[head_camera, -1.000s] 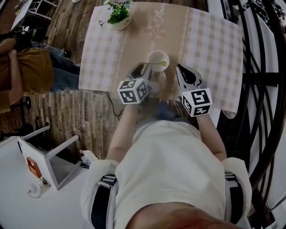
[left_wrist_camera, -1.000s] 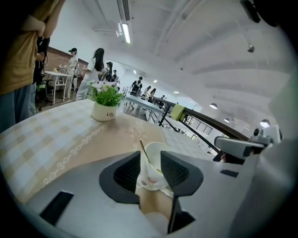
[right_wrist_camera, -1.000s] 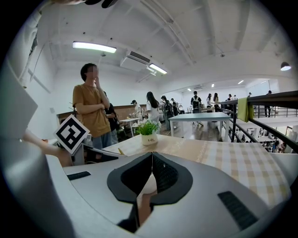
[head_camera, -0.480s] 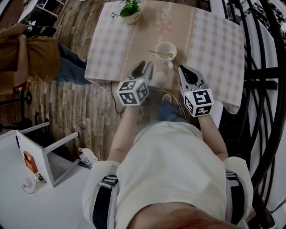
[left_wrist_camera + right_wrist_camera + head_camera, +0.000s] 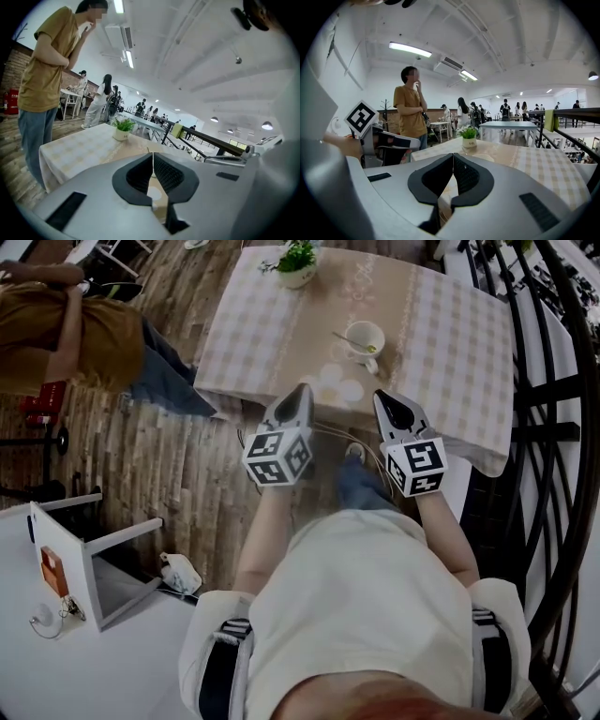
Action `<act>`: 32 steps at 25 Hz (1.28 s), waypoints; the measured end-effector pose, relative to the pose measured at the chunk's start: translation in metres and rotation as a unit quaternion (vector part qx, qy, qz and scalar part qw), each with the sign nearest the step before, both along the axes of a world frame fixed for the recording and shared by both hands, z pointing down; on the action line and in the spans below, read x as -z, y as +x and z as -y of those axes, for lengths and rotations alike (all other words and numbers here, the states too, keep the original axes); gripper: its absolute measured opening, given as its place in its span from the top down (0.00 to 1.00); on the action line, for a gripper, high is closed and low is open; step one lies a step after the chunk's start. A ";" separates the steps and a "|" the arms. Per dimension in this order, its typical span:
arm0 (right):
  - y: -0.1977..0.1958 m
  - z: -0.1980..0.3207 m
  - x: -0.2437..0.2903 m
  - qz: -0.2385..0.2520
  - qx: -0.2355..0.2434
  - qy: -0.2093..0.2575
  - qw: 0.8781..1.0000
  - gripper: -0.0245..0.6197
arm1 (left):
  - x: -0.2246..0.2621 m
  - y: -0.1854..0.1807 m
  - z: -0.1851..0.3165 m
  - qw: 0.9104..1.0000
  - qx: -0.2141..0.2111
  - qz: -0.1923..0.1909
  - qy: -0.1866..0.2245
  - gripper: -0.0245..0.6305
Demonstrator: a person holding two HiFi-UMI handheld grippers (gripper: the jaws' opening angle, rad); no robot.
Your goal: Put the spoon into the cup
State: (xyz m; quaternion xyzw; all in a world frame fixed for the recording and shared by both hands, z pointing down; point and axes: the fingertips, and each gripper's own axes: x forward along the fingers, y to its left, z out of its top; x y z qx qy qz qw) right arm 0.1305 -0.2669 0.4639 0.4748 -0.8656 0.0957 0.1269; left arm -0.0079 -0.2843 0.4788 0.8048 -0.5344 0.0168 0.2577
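Note:
On the checked tablecloth stands a white cup (image 5: 367, 337), and the spoon (image 5: 345, 337) rests in it with its handle sticking out to the left. Both grippers hang over the floor on the near side of the table's edge, apart from the cup. My left gripper (image 5: 303, 392) (image 5: 153, 154) has just closed its jaws and is shut with nothing between them. My right gripper (image 5: 383, 398) (image 5: 453, 155) is also shut and empty. Neither gripper view shows the cup or the spoon.
The table (image 5: 253, 343) carries a small potted plant (image 5: 298, 261) (image 5: 123, 127) (image 5: 468, 135) at its far edge and pale round coasters (image 5: 339, 383) near the front. A person in a brown shirt (image 5: 66, 324) stands at the left. A black railing (image 5: 544, 409) runs along the right.
Both grippers have drawn back from the cup, past the table's near edge. The left jaws, open earlier, now meet. The spoon stays in the cup.

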 end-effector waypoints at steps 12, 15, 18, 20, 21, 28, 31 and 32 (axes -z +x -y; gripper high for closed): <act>-0.020 -0.077 0.036 0.004 0.018 0.030 0.999 0.96 | 0.035 -0.017 -0.093 0.999 0.014 -0.012 0.030 0.96; -0.026 -0.095 0.044 0.006 0.022 0.036 0.999 0.96 | 0.043 -0.021 -0.113 0.999 0.014 -0.012 0.035 0.96; -0.027 -0.113 0.046 0.005 0.028 0.041 0.999 0.96 | 0.046 -0.020 -0.134 0.999 0.013 -0.011 0.038 0.96; -0.028 -0.126 0.045 0.006 0.031 0.043 0.999 0.96 | 0.046 -0.019 -0.148 0.999 0.012 -0.010 0.039 0.96; -0.028 -0.131 0.045 0.005 0.032 0.043 0.999 0.96 | 0.046 -0.018 -0.153 0.999 0.012 -0.012 0.038 0.96; -0.026 -0.144 0.047 0.005 0.030 0.045 0.998 0.96 | 0.052 -0.012 -0.168 0.999 0.009 -0.011 0.044 0.96; -0.024 -0.147 0.047 0.004 0.026 0.046 0.999 0.96 | 0.054 -0.010 -0.171 0.999 0.006 -0.011 0.046 0.96; -0.023 -0.148 0.048 0.003 0.025 0.048 0.999 0.96 | 0.055 -0.009 -0.172 0.999 0.005 -0.012 0.047 0.96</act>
